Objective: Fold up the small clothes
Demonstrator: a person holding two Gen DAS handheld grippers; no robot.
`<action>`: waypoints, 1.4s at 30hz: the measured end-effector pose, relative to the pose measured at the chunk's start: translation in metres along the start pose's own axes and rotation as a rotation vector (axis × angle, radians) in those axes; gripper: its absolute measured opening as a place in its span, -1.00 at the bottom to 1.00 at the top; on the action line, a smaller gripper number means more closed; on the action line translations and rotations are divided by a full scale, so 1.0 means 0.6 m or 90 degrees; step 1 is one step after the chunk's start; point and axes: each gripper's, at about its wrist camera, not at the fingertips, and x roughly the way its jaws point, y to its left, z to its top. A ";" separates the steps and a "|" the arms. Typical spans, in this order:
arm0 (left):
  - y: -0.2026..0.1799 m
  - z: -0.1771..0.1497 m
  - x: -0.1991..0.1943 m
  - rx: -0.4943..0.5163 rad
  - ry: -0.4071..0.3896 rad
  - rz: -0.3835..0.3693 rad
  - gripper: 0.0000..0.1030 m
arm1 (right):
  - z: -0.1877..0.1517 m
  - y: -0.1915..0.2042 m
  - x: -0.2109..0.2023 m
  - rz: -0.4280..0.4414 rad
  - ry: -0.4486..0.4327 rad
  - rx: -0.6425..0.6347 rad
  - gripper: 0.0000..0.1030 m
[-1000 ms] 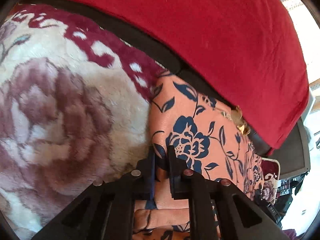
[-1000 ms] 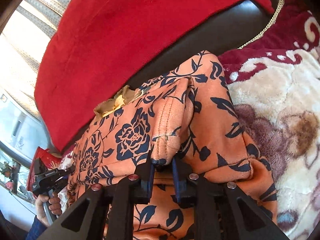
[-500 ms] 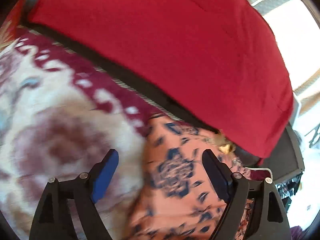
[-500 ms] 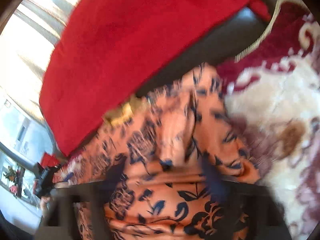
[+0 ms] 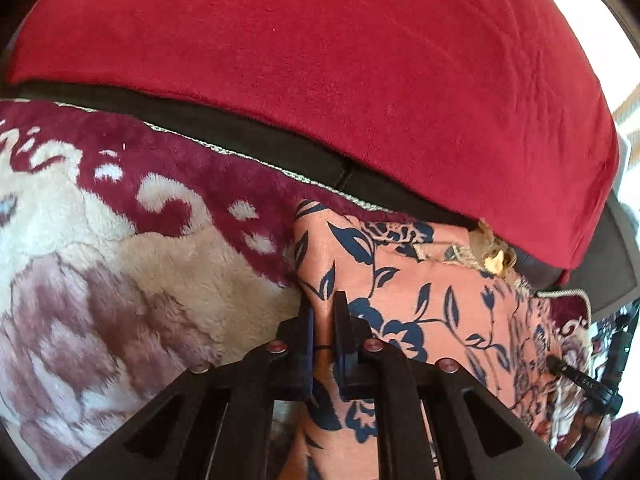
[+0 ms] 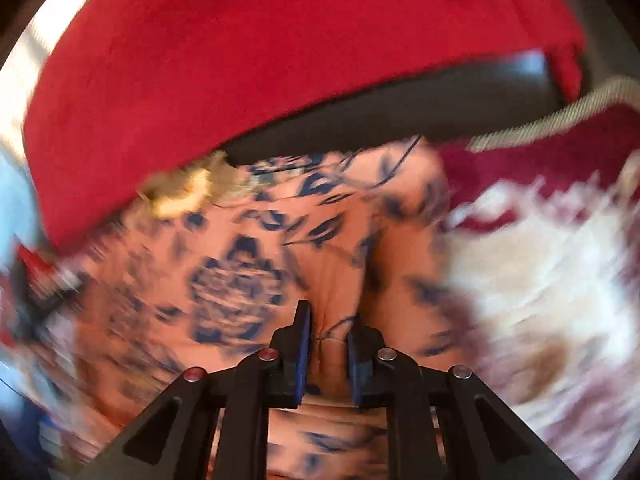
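**Both grippers clamp the floral garment**

The left gripper (image 5: 323, 312) has just snapped its jaws together, and they now pinch the left edge of the garment (image 5: 420, 292), an orange cloth printed with navy flowers and leaves. A thin fold of that cloth sits between the pads, right where the garment meets the blanket (image 5: 120, 264). The garment lies on the plush cream and maroon blanket, its far edge up against the dark sofa back (image 5: 248, 140), with a red cushion (image 5: 360, 80) looming above. A scrap of yellowish trim (image 5: 494, 254) pokes out at the garment's top right, just under the cushion.

Over on the right wrist view, everything is smeared with motion blur. The right gripper (image 6: 330, 332) has likewise just closed its jaws, and a raised ridge of the garment (image 6: 240, 280) is caught between the blue pads, the cloth bunched and creased in the gap. The blanket (image 6: 540, 272) spreads away to the right there, the cushion (image 6: 280, 60) fills the top, and the sofa back (image 6: 400, 116) shows as a dark band between them.

At the far right edge of the left view, a dark tool shape (image 5: 580, 380) shows over the garment's far end, too small to make out clearly.
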 end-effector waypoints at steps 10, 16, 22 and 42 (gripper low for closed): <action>0.000 0.007 0.004 0.029 -0.016 0.011 -0.71 | -0.021 -0.086 -0.108 0.143 -0.070 0.128 0.00; -0.007 -0.008 -0.064 -0.005 -0.059 -0.010 -0.14 | -0.033 -0.022 -0.039 0.268 0.000 0.141 0.74; -0.015 -0.072 -0.130 0.046 -0.068 0.028 -0.58 | -0.073 -0.095 -0.095 0.114 -0.096 0.216 0.68; 0.035 -0.486 -0.333 0.009 -0.006 0.047 0.38 | -0.533 -0.146 -0.209 0.201 -0.008 0.196 0.36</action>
